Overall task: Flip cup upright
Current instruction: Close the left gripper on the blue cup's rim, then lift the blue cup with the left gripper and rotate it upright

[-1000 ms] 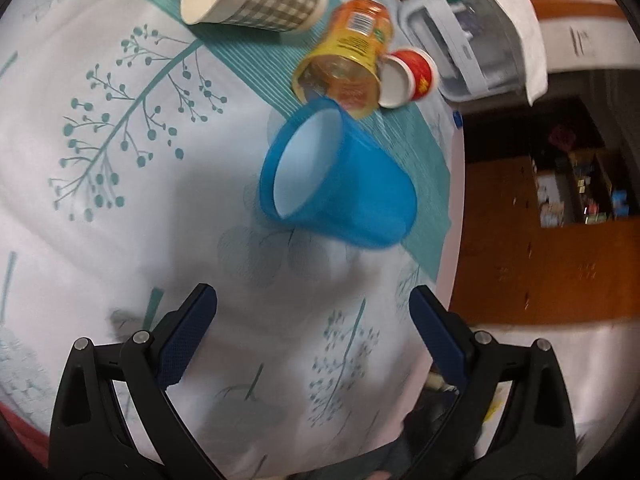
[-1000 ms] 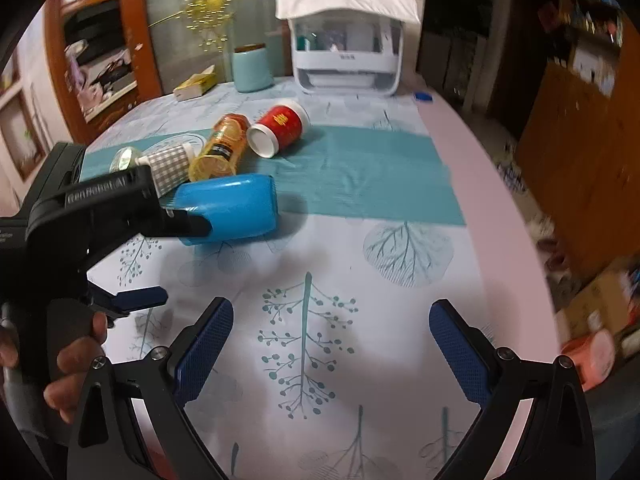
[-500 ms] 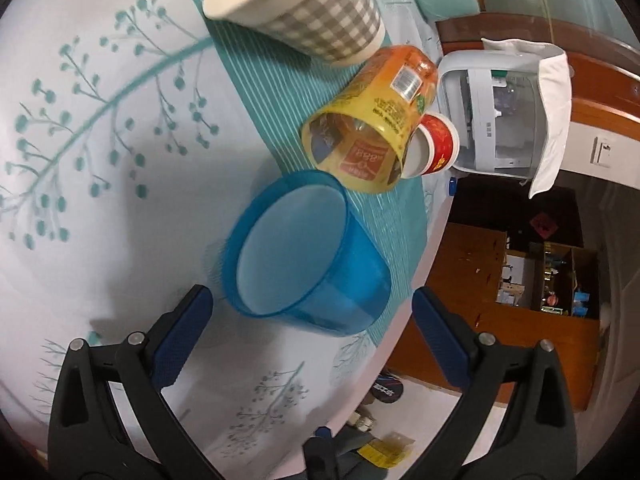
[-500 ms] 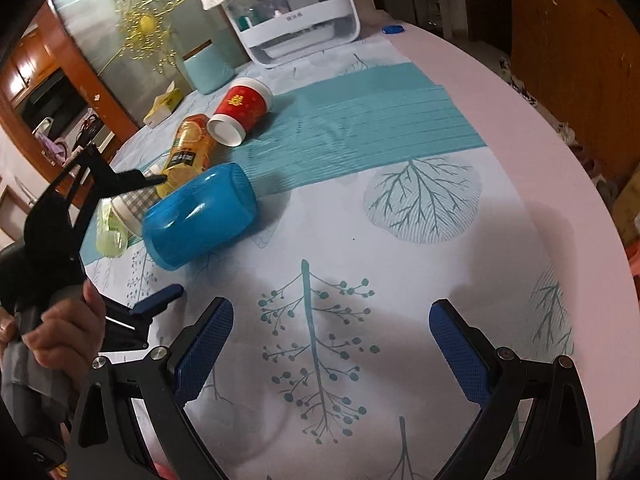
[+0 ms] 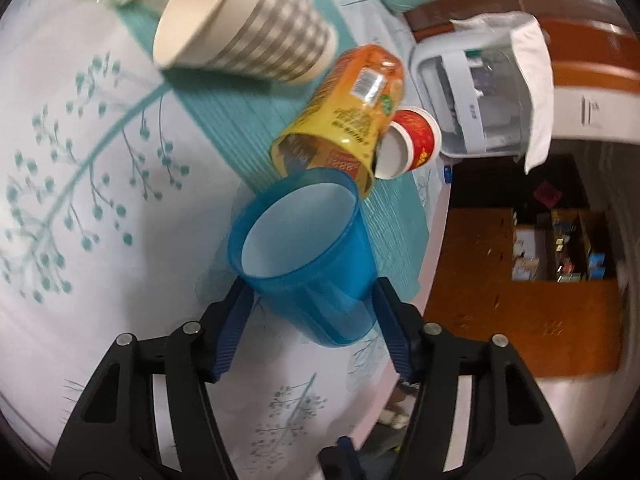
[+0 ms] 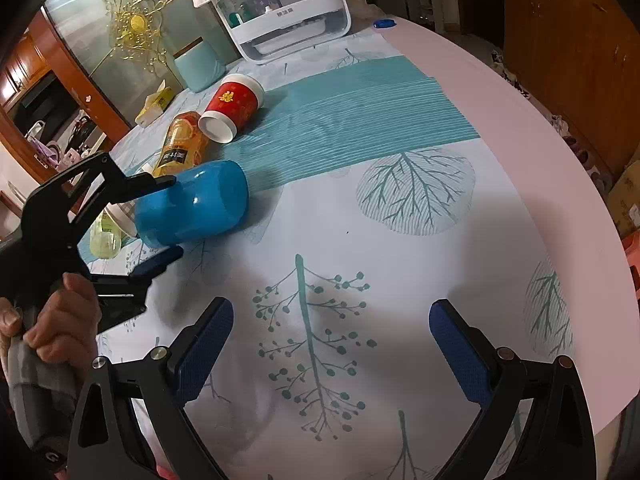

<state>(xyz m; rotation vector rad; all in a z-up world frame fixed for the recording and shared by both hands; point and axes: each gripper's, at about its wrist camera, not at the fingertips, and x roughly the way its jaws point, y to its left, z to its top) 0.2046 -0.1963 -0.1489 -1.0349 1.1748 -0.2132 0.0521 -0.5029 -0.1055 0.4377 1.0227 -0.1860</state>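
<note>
A blue plastic cup [image 5: 308, 264] lies on its side on the tree-print tablecloth, its mouth toward the left wrist camera. My left gripper [image 5: 310, 300] has closed on it, one blue pad on each side of its body. In the right wrist view the cup [image 6: 192, 208] lies between the left gripper's fingers [image 6: 156, 184], still on its side. My right gripper [image 6: 332, 344] is open and empty, held over the cloth near the table's front edge, apart from the cup.
Behind the blue cup lie a yellow-orange cup [image 5: 344, 124], a red cup [image 5: 412, 144], a grey checked paper cup [image 5: 248, 24] and a green cup [image 6: 105, 236]. A white storage box [image 6: 280, 8] stands at the back. The table edge [image 6: 560, 152] curves on the right.
My left gripper moved forward around the blue cup and its fingers closed on the cup's sides. The right gripper stayed open and almost still.
</note>
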